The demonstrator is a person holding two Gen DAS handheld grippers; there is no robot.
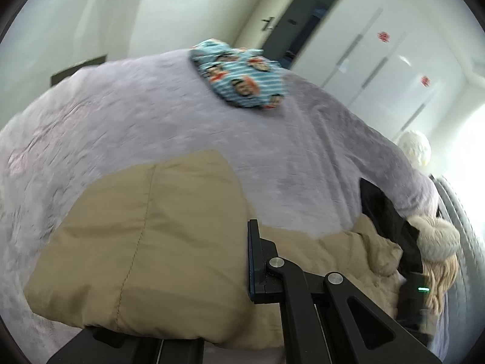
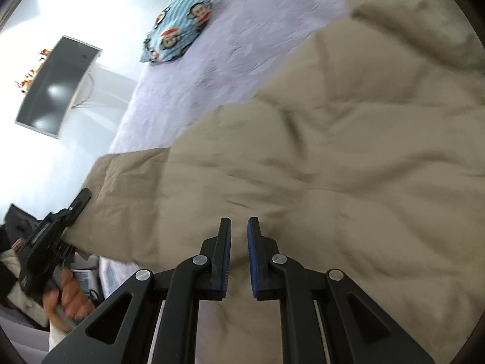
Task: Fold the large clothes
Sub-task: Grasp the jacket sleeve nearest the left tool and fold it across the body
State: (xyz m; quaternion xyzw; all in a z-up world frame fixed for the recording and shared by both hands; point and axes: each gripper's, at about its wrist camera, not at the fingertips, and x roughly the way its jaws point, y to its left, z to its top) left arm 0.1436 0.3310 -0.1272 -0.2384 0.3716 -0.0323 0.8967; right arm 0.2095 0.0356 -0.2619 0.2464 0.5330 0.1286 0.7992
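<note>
We see a tan padded coat (image 2: 318, 151) spread over a bed covered by a lilac fleece blanket (image 1: 151, 115); the coat lies on the near part of the bed, its quilted seams and creases showing in both views. In the left wrist view a fold of the coat (image 1: 136, 236) bulges over the left tongs (image 1: 194, 279), covering one finger entirely; only the right finger (image 1: 257, 261) shows, so we cannot tell from there how the jaws stand; in the right wrist view the left tongs (image 2: 77, 204) touch the coat's edge, seemingly clamped on it, held by a hand (image 2: 65, 294). The right tongs (image 2: 239, 257) hover just over the coat with a narrow gap between the blue pads (image 2: 251, 257), nothing between them. A blue striped cloth with monkey faces (image 1: 242, 79) sits farther up the blanket, well apart from the coat. A fur-trimmed hood (image 1: 436, 236) lies at the coat's far right end; a dark screen (image 2: 57, 85) hangs on the white wall.
</note>
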